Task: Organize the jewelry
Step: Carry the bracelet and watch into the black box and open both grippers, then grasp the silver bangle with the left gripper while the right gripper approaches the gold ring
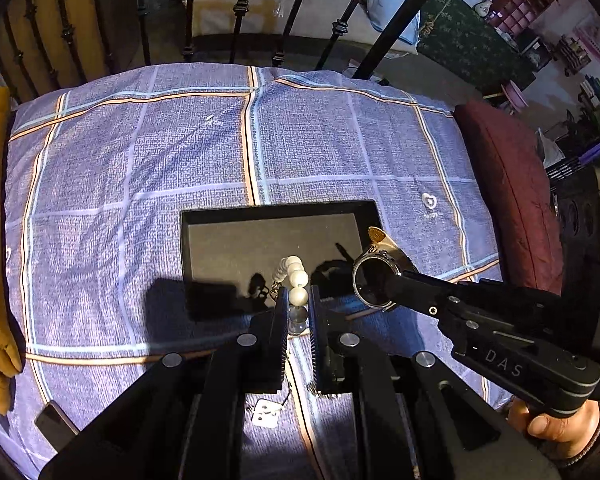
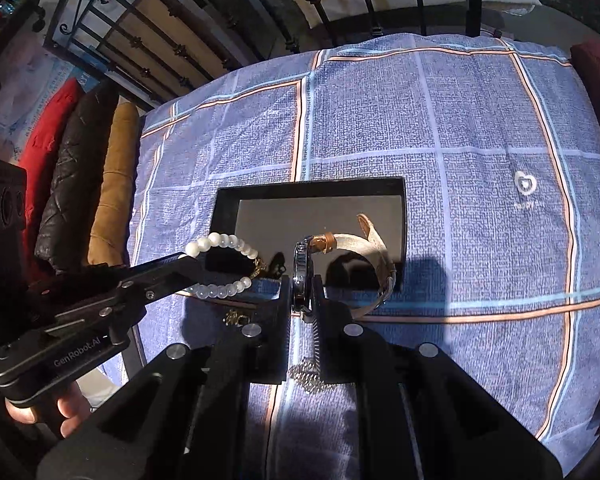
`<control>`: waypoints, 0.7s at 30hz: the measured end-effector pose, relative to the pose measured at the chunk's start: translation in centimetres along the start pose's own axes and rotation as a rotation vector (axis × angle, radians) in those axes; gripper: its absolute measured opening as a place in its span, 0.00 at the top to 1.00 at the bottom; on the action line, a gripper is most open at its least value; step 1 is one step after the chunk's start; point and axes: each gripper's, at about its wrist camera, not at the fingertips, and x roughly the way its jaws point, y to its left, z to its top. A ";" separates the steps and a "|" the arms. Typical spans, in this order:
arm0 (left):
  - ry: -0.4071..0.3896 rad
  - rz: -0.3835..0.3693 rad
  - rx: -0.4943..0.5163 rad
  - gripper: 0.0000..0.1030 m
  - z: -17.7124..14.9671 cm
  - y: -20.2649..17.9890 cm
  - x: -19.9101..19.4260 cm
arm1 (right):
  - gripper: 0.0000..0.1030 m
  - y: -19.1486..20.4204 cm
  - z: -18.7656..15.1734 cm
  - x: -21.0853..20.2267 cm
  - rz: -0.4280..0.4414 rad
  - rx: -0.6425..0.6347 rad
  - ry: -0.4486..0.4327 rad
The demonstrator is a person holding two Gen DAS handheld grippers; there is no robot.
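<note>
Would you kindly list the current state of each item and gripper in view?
Left gripper: shut on pearl bracelet.
Pearl bracelet: held aloft over the tray's near edge.
Right gripper: shut on watch.
Watch: held on edge by its case, strap looped.
Black tray: open, nothing resting inside.

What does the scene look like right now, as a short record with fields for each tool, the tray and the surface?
left tool: shut on pearl bracelet, held above tray's near edge
right tool: shut on watch by its case, strap looping over tray
tray: black, shallow, nothing resting inside
surface: blue plaid cloth
other: loose small jewelry piece on the cloth under the right tool
</note>
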 end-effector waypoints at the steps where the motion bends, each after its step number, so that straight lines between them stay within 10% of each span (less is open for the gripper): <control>1: 0.003 0.006 0.001 0.91 0.6 0.1 0.7 | 0.90 -0.2 0.5 0.7 -0.008 0.000 0.007; 7: 0.064 0.092 0.019 0.87 2.6 1.2 5.0 | 0.90 -0.9 2.5 4.1 -0.067 -0.015 0.043; 11: 0.093 0.179 0.009 0.40 2.5 2.5 6.3 | 0.90 -0.8 2.8 4.7 -0.104 -0.035 0.053; 15: 0.059 0.180 -0.045 0.25 2.0 4.0 4.1 | 0.89 -0.7 2.7 2.3 -0.115 -0.039 -0.006; 16: 0.040 0.178 -0.051 0.20 1.7 4.2 3.1 | 0.84 -0.8 2.6 1.6 -0.113 -0.031 -0.019; 19: -0.001 0.163 -0.079 0.10 0.1 5.4 0.5 | 0.19 -1.9 1.3 -1.0 -0.140 0.022 -0.080; 21: -0.014 0.114 -0.106 0.09 -1.4 6.3 -0.6 | 0.16 -2.8 -0.2 -2.7 -0.148 0.064 -0.120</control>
